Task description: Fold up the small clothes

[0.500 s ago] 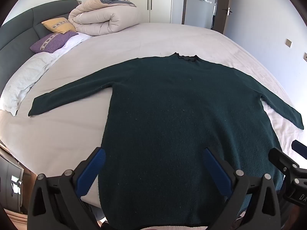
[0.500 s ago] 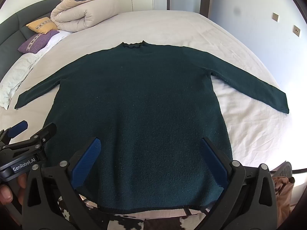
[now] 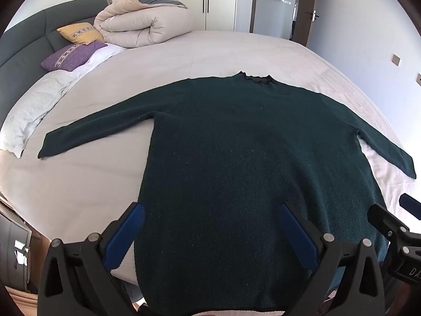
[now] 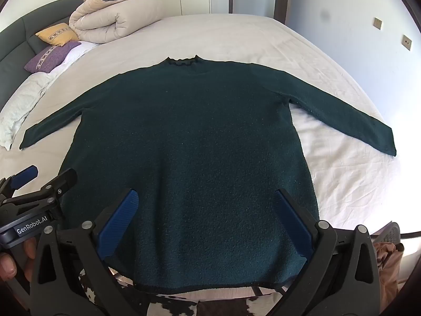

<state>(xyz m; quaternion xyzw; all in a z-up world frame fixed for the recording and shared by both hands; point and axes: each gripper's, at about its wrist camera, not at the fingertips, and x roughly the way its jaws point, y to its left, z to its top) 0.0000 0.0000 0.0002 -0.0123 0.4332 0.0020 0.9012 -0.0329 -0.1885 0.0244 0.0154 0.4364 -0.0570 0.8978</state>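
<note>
A dark green sweater [image 3: 236,158] [image 4: 189,158] lies flat on the bed, collar away from me, both sleeves spread out to the sides. Its hem hangs over the near bed edge. My left gripper [image 3: 210,210] hovers open above the sweater's lower left part, nothing between its blue pads. Over the lower middle of the sweater my right gripper [image 4: 205,197] is also open and holds nothing. The left gripper [image 4: 43,173] shows at the left edge of the right wrist view; the right gripper [image 3: 389,210] shows at the right edge of the left wrist view.
The bed [image 3: 210,52] has a pale sheet. A rolled beige duvet [image 3: 142,23] lies at the headboard with a yellow pillow [image 3: 79,33] and a purple pillow [image 3: 72,56]. A cowhide rug [image 4: 168,302] lies on the floor below the hem. A hand [image 4: 10,260] grips the left tool.
</note>
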